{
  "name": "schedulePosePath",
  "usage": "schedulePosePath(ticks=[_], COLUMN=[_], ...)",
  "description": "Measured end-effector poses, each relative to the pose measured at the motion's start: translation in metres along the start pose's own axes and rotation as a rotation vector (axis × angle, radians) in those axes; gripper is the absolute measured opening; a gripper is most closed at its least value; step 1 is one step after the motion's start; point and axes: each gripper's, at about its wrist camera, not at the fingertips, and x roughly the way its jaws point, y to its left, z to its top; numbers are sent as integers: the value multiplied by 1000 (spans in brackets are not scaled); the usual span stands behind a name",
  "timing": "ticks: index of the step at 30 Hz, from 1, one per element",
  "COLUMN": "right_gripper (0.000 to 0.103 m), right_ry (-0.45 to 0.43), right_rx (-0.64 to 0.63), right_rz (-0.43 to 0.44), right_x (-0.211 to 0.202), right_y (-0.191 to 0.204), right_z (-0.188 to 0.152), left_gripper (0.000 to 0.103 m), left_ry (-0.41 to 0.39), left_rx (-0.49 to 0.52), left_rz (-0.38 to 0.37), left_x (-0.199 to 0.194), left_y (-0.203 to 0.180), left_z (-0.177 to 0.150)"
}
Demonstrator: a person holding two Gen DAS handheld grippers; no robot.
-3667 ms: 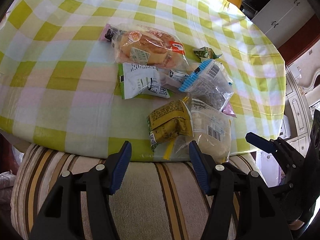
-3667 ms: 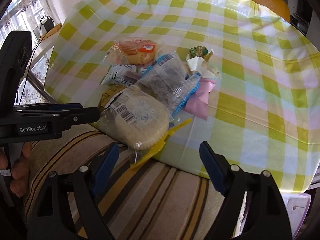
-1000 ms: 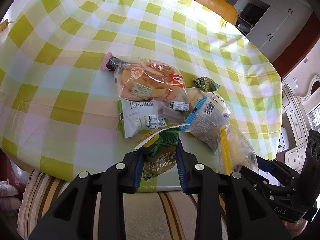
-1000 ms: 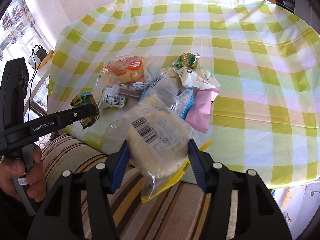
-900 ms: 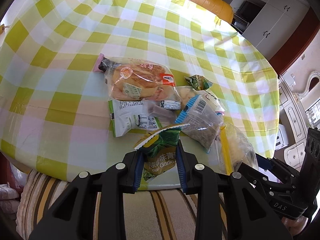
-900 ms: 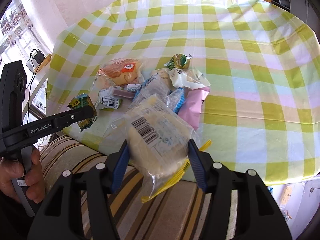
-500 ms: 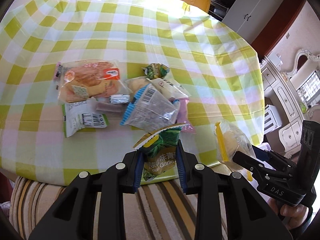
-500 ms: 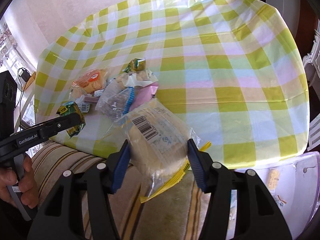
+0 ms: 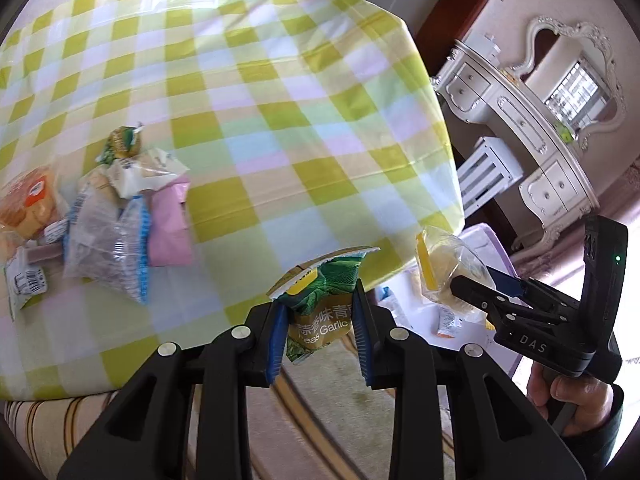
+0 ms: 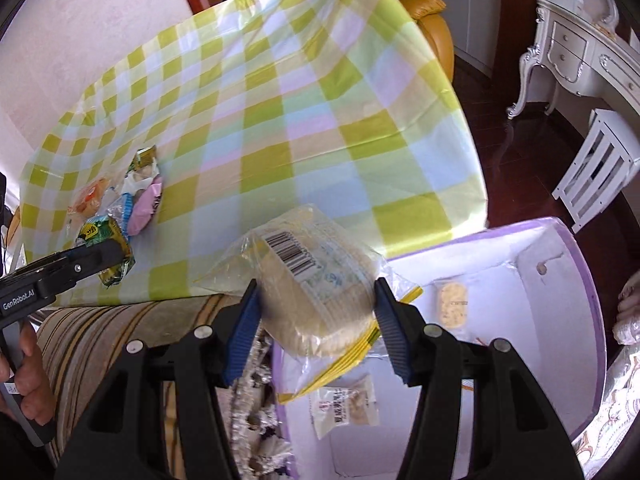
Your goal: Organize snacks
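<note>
Right wrist view | right gripper (image 10: 318,322) clenched on flatbread bag (image 10: 316,280), left gripper (image 9: 320,334) on garlic-pea packet (image 9: 320,300) | both carried off table (image 10: 320,120); lilac box (image 10: 560,320) now below right tongs | dropping judged next.

The right half of the counter (image 10: 320,128) is bare and open. The snack pile (image 9: 120,216) crowds its left edge. The box (image 10: 560,320) has much free floor between three packets.

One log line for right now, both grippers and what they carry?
left gripper: shut on pea packet | right gripper: shut on zip bag | box: below zip bag | pile: on table
</note>
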Motion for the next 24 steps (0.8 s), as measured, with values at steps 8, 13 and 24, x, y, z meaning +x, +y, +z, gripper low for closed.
schedulePosePath(ticks=[8,13,24], right_gripper=[56,56,56], right_ry=[47,79,120], right_rx=[64,77,91], right_rz=[-78,-127,-156], right_x=[6,13,23], right_y=[-46,-59,-70], right_z=[-31,-52,-71], left_gripper=[29,29,31], left_ry=[134,230,303], left_rx=[115,159,177], left_rz=[-108,-145,-139], left_x=[40,63,85], left_y=[-69,-96,-106], left_z=[-11,-22,-27])
